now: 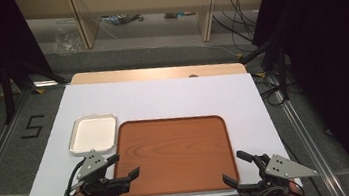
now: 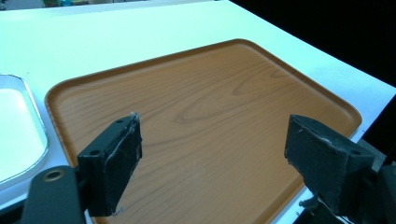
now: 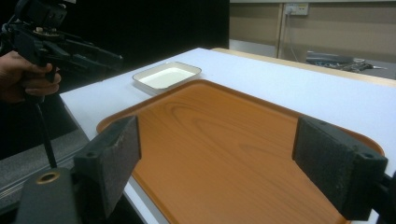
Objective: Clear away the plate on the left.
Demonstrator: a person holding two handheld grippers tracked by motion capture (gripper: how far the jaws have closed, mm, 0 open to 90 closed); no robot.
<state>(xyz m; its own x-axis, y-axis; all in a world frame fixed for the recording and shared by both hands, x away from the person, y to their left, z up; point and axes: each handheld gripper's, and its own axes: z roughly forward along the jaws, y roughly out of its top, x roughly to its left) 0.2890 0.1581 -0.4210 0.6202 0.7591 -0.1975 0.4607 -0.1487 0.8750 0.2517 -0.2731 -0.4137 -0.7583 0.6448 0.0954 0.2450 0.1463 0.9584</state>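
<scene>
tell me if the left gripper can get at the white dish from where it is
Probably yes. The left gripper hangs open at the near left corner of the wooden tray, and the white dish lies just beyond it on the table with nothing between them.

A white surface [image 1: 162, 97] carried a brown wood-grain tray [image 1: 179, 153] and, just beside its far left corner, a small white rectangular dish [image 1: 93, 133] with a pale rim. A strip of light wood [image 1: 159, 73] showed along the far edge of the surface. On the grey floor to the left lay a black mark shaped like a 5 [image 1: 33, 126]. Beyond stood light wooden shelving [image 1: 143, 6], with black cables [image 1: 235, 10] trailing across the floor and a clear plastic bag [image 1: 67, 38] near a shelf leg.
</scene>
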